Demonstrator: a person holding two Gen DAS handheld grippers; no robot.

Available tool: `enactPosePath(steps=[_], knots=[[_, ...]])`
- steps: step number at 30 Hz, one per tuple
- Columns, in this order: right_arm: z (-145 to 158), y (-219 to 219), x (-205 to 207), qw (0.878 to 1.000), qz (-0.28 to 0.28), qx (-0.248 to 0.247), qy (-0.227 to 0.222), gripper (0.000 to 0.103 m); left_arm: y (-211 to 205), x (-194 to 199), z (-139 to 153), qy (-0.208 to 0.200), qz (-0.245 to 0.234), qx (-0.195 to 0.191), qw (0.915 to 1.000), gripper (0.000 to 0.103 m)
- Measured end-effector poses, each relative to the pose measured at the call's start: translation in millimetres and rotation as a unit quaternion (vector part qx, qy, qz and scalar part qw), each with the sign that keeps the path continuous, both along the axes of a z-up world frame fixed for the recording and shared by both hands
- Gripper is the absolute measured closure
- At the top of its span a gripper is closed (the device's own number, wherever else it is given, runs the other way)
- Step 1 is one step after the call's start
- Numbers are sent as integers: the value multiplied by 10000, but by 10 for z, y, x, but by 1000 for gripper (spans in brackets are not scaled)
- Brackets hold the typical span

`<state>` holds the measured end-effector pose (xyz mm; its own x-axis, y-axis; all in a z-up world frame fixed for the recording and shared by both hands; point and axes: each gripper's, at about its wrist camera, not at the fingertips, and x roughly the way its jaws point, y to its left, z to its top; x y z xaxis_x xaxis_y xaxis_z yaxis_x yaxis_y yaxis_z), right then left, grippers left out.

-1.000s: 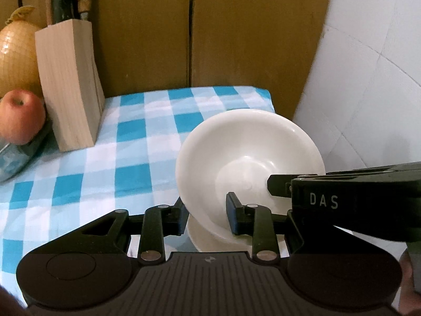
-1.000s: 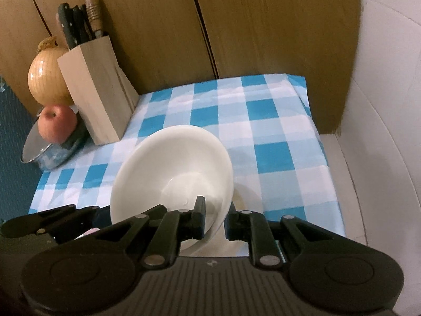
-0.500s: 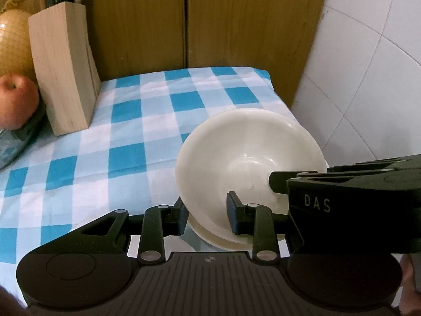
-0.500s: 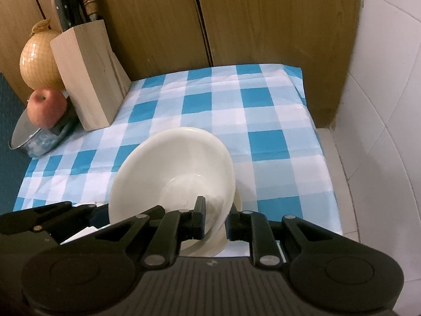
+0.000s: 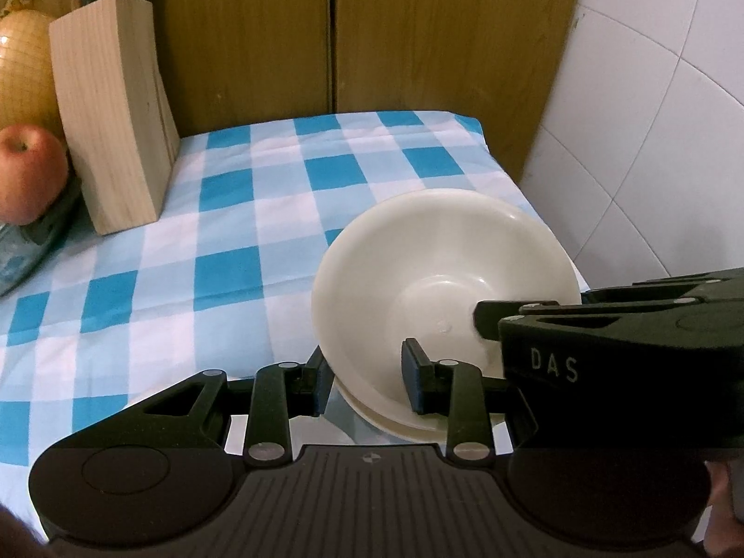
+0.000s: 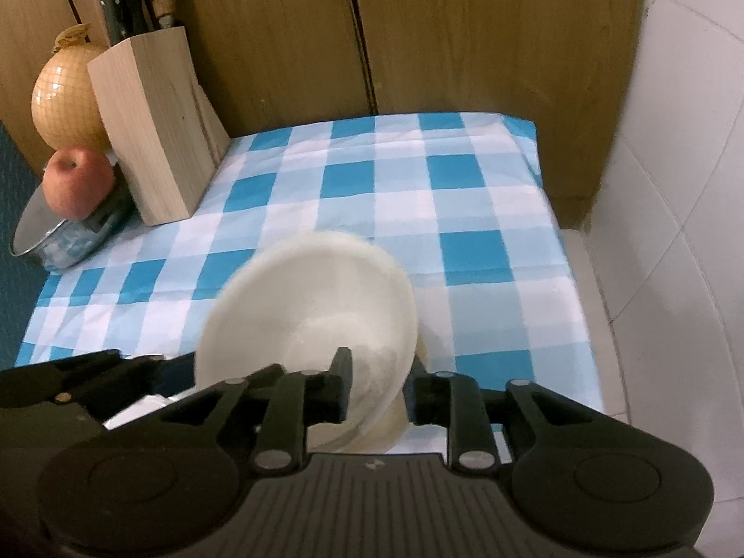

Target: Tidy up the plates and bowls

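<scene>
Bowl (image 5: 441, 274), cream and tilted, sat nested on a second bowl's rim (image 5: 395, 428) near the right edge of the checked tablecloth (image 5: 232, 232). You had your left gripper (image 5: 367, 383) and right gripper (image 6: 375, 386) straddling its near wall from either side, presumably to steady the stacking; both sets of jaws were opening, with the wall between them.

Checked cloth (image 5: 260, 242) bare mid and far, passable. Knife block (image 5: 111, 111), apple (image 5: 28, 172), melon (image 6: 69, 97) block far left; wood panels (image 5: 418, 32) behind, tiled wall (image 5: 651, 139) right. Bowl (image 5: 441, 288) fills near right.
</scene>
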<state>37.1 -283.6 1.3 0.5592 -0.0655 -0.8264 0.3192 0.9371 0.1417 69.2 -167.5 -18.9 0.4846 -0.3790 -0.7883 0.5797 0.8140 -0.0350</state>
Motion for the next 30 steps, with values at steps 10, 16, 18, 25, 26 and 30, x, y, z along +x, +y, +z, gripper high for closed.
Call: enactPosePath(steps=[10,16,18,25,26,30], knots=[[81,-125,-63,9996,-239,12,-165,69,55,58,-56,-95,157,231,9996,56],[77,-168,-87,9994,-275,61,-193,64,78,63,-14,-127,177,146,9997,46],[49,-193,-92,9995,-286,36,-149,63,80,58,-4,-142,188,109,9997,39],[-88,-330,-130,9989,-361,288,27,62,7,38,-2,-245,55,86,9996,30],[-116,-340,-130,9987,-353,358,73,62,-10,41,-19,-242,37,105,9996,30],[-244,-358,-122,9968,-364,679,194,62,-77,78,-117,-170,34,202,9996,30]])
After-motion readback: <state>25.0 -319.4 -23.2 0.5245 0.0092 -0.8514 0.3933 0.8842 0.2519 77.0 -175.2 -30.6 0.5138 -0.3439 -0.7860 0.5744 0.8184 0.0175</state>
